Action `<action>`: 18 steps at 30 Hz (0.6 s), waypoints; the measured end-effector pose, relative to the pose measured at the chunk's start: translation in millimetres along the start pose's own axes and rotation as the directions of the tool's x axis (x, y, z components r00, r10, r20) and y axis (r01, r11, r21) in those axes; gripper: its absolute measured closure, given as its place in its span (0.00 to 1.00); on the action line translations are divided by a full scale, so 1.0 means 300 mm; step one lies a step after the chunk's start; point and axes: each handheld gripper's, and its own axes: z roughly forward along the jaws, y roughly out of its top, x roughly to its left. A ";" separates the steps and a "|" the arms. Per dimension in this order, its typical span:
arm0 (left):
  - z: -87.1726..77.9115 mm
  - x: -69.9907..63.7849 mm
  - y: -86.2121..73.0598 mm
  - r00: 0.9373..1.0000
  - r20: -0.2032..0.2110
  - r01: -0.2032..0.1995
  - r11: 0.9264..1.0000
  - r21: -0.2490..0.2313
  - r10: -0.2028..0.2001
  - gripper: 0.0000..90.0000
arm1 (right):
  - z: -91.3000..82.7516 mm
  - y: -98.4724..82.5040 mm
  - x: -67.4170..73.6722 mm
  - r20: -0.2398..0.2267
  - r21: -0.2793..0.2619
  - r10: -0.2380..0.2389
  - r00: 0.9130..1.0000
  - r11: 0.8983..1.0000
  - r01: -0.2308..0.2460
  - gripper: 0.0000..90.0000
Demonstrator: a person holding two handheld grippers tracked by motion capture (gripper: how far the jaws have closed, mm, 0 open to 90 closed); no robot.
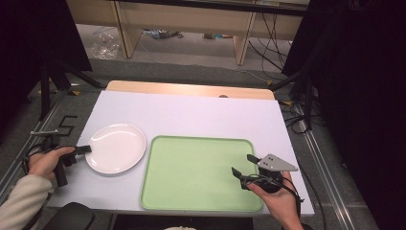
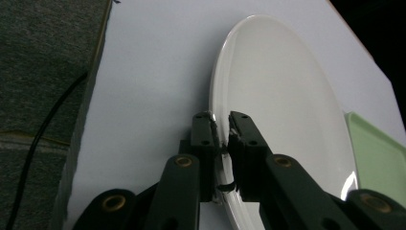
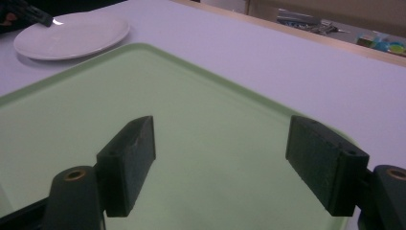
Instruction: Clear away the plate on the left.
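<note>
Lifting the white plate (image 1: 117, 147) cleanly, by my judgement, calls for a firm pinch on its rim and a level, slow rise, since a plate held at one edge wants to tip and its far side may drag on the table (image 1: 191, 112).

From the high view, the plate lies on the table's left part, just beside the left edge of the green tray (image 1: 198, 173) and apart from it. The left gripper (image 1: 85, 149) reaches in from the left, its tips at the plate's near-left rim. The right gripper (image 1: 243, 164) hovers over the tray's right part, well apart from the plate, with its jaws spread wide and nothing between them.

In the left gripper view, the left gripper (image 2: 221, 128) has its jaws drawn narrow, clamped on the plate (image 2: 282, 96); the rim stands in the thin slot between them, one pad on the outside and one on the dished inside.

In the right gripper view, the right gripper (image 3: 230, 143) has both pads far apart above the bare tray (image 3: 95, 96), and the plate (image 3: 72, 36) sits far off at the upper left.
</note>
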 end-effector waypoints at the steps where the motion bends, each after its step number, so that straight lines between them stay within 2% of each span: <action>1: -0.002 0.000 0.000 1.000 0.023 0.003 1.000 -0.018 -0.003 0.92 | -0.001 0.000 0.002 -0.007 0.008 0.012 1.000 1.000 -0.012 0.29; 4: -0.019 -0.020 0.005 1.000 0.025 -0.008 0.999 -0.032 0.009 0.93 | -0.001 0.000 0.002 -0.007 0.009 0.012 1.000 1.000 -0.012 0.29; 9: -0.039 -0.045 0.012 0.996 0.086 -0.005 0.997 -0.081 0.012 0.97 | -0.003 0.001 -0.001 -0.003 0.002 0.003 1.000 1.000 -0.003 0.29; 12: -0.042 -0.052 0.013 0.996 0.084 -0.018 0.996 -0.085 0.025 0.97 | -0.002 0.001 -0.002 -0.002 0.002 -0.002 1.000 1.000 0.002 0.29; 18: -0.041 -0.044 0.010 0.996 0.093 -0.005 0.996 -0.087 0.013 0.97 | -0.002 0.001 -0.002 -0.002 0.001 -0.001 1.000 1.000 0.001 0.29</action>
